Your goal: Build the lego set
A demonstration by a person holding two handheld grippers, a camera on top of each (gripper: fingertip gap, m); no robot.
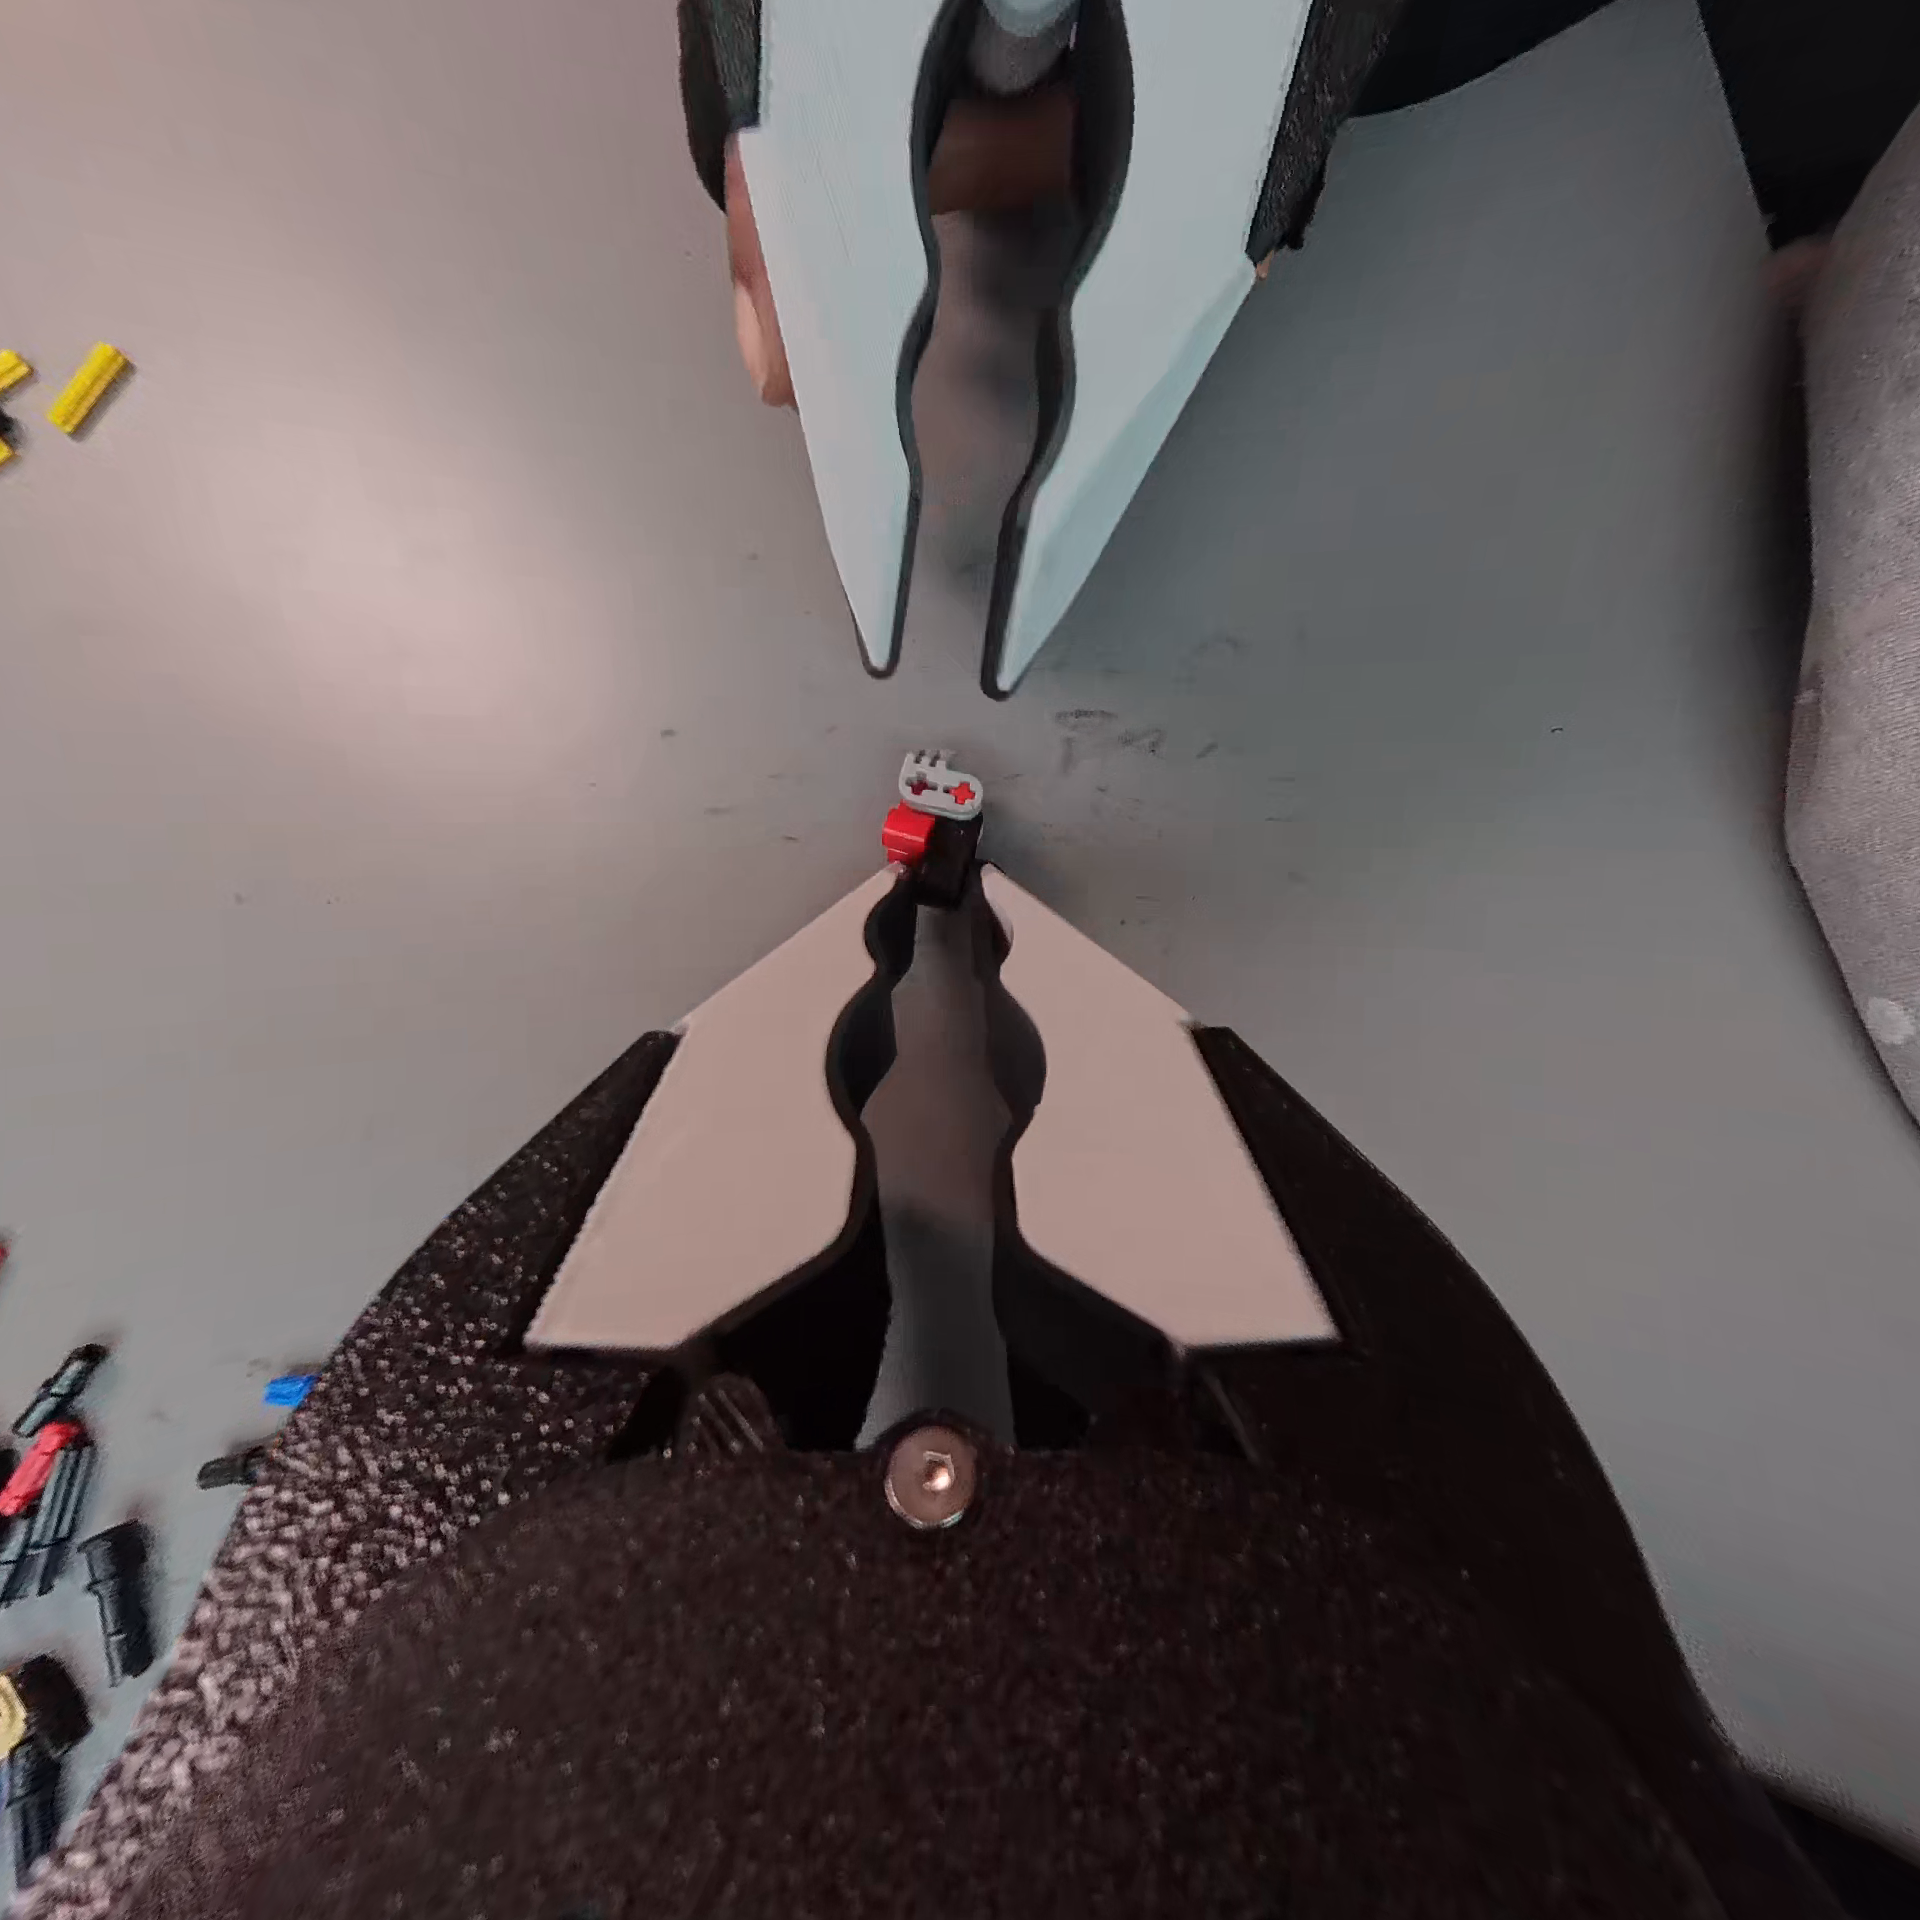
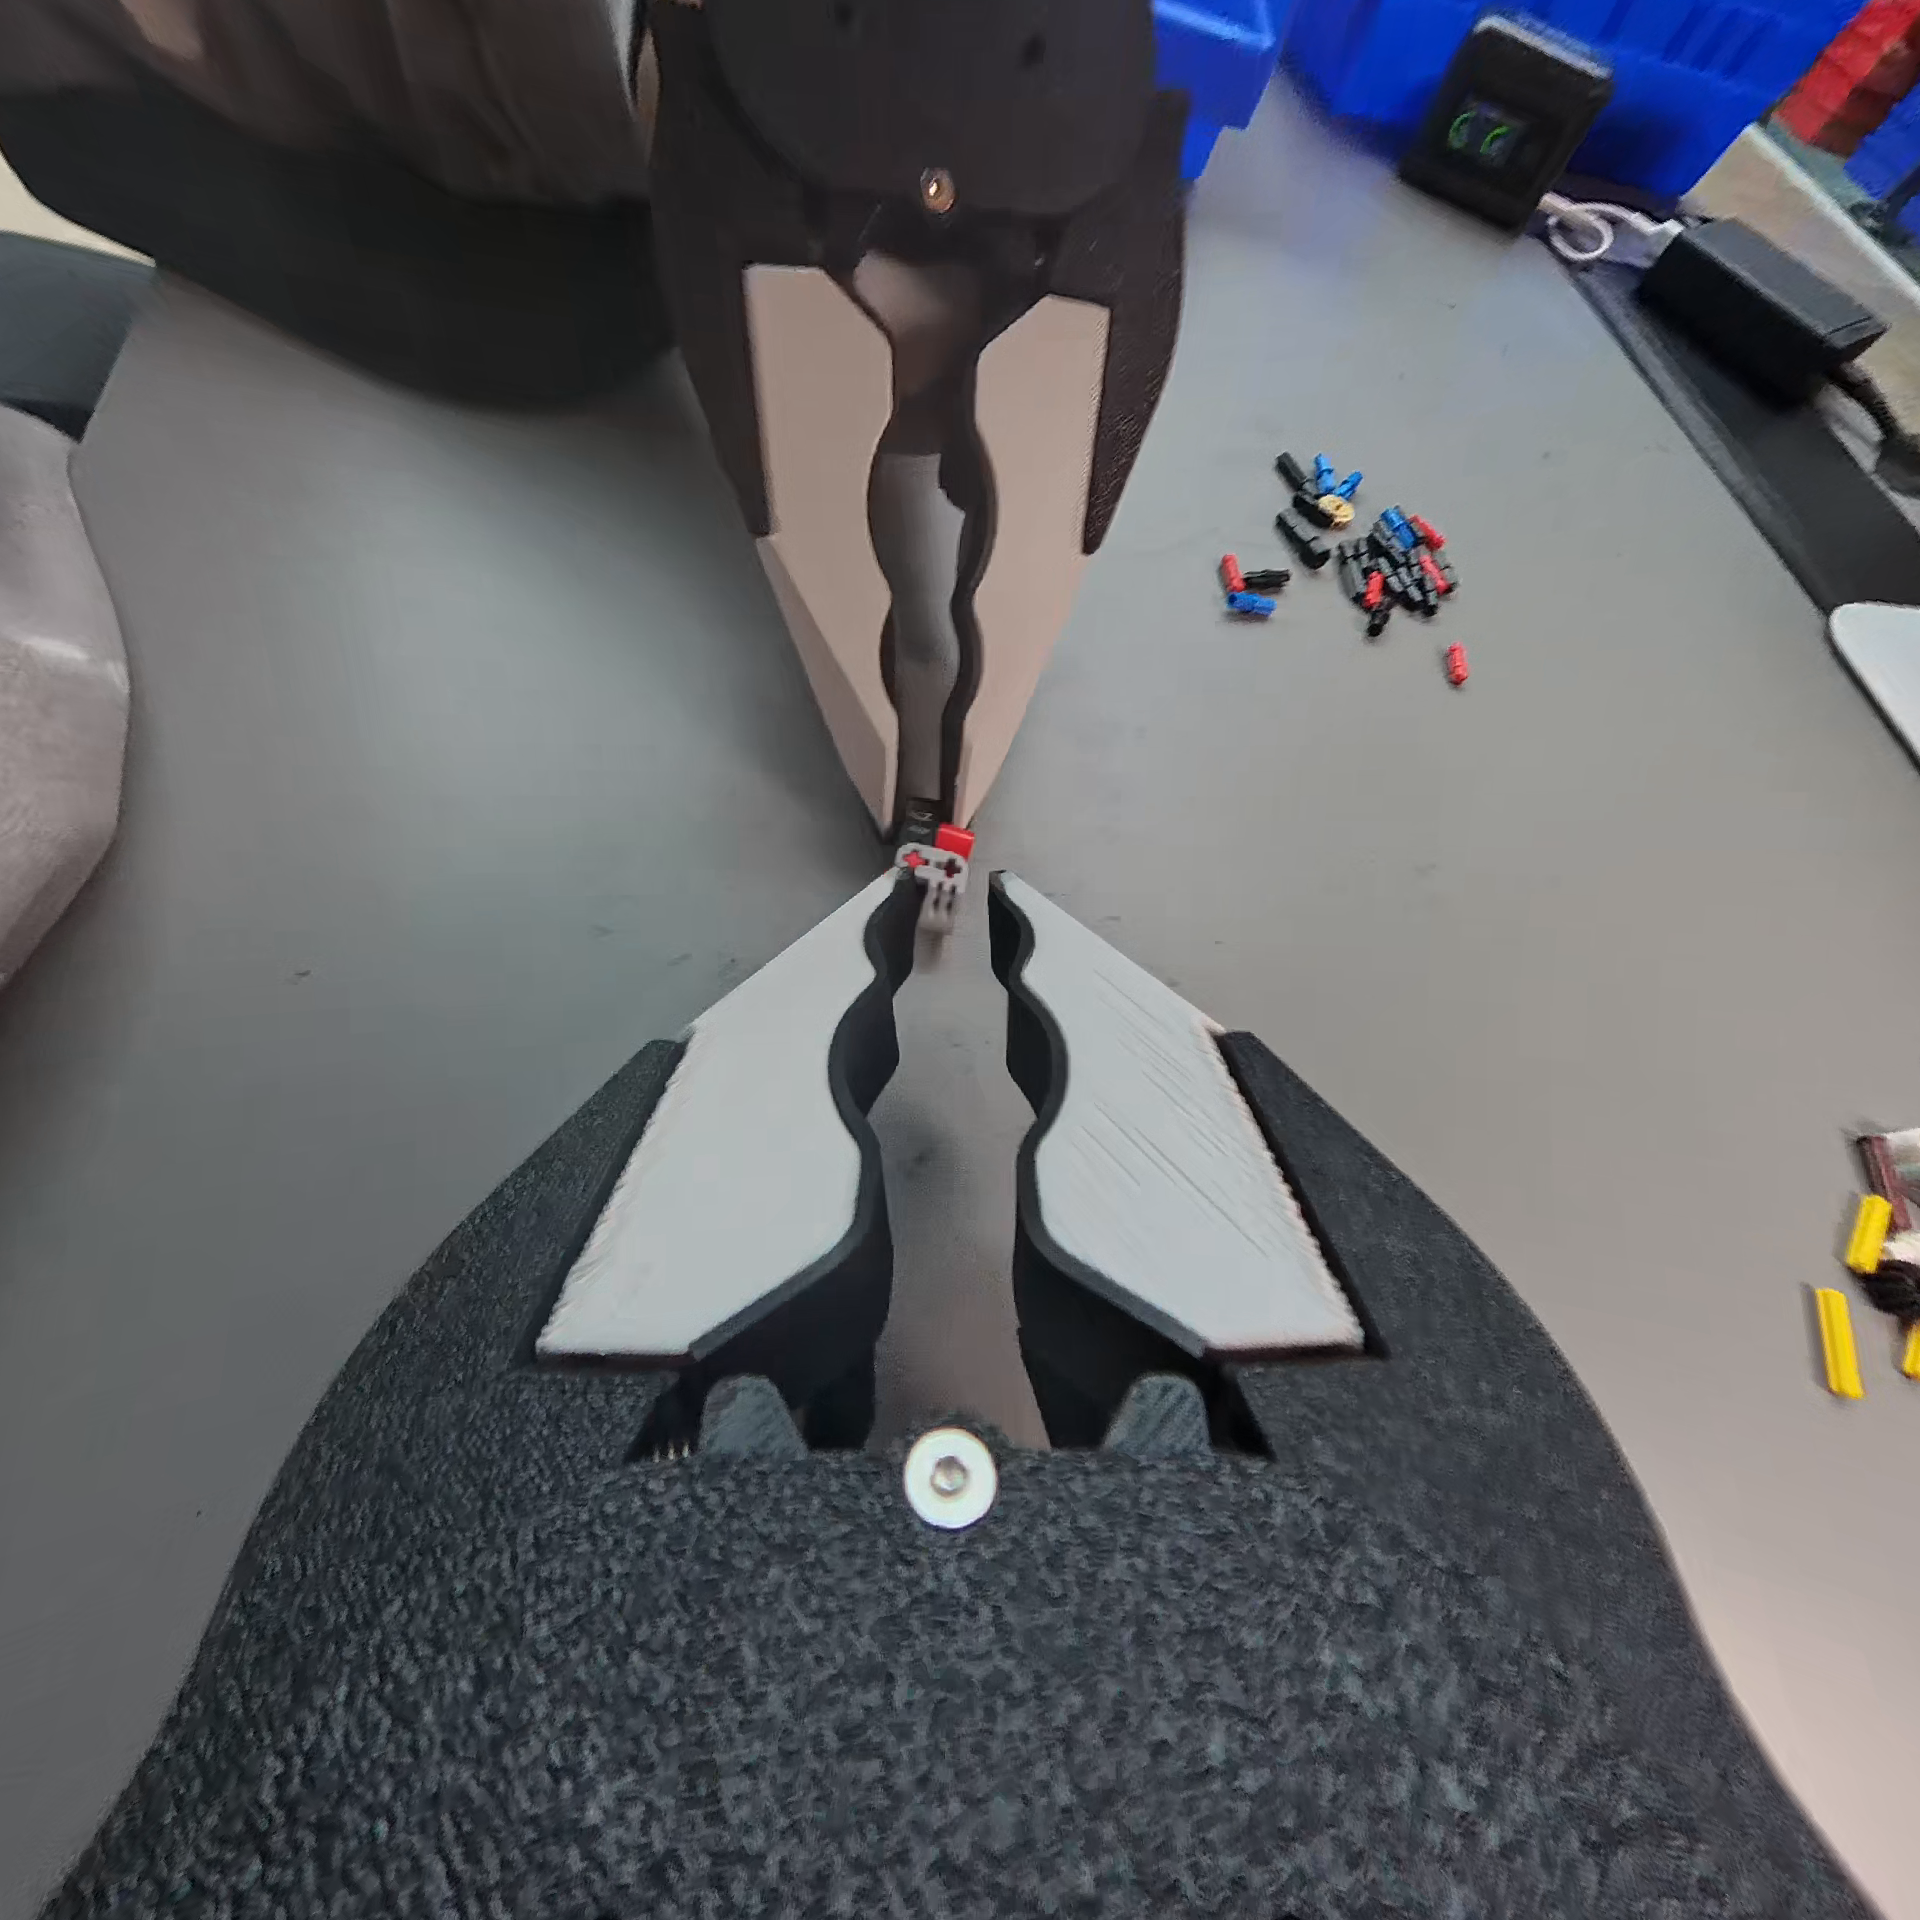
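Left tongs (image 1: 940, 883) are pinched on a small lego sub-assembly (image 1: 940, 831), held just past the tips: a black piece between the tips, a red piece on its side and a light grey connector with cross holes on the far end. It appears to be held above the desk (image 1: 416, 727), not resting on it, though contact cannot be ruled out.

Right tongs (image 2: 940, 883) face the left pair tip to tip. The jaws stand apart with a narrow gap and hold nothing. In the right wrist view the grey end of the sub-assembly sits at the mouth of that gap, about level with the tips; in the left wrist view the tips look slightly short of it. No contact seen.

Progress, as a judgement: early. Only three pieces or so are joined. The bulk of the set lies loose.

Further out on the desk: a heap of black, blue and red pins (image 2: 1371, 561), with a few strays beside it, well apart from the tongs. Yellow pieces (image 2: 1839, 1340) lie toward the desk edge. Beyond these, a black device with a lit green display (image 2: 1496, 125), a black power brick (image 2: 1756, 301) and blue bins (image 2: 1455, 62).

Pose: both pairs are angled down toward the desk, meeting over its bare middle. The right pair looks lined up to take or steady the grey end.
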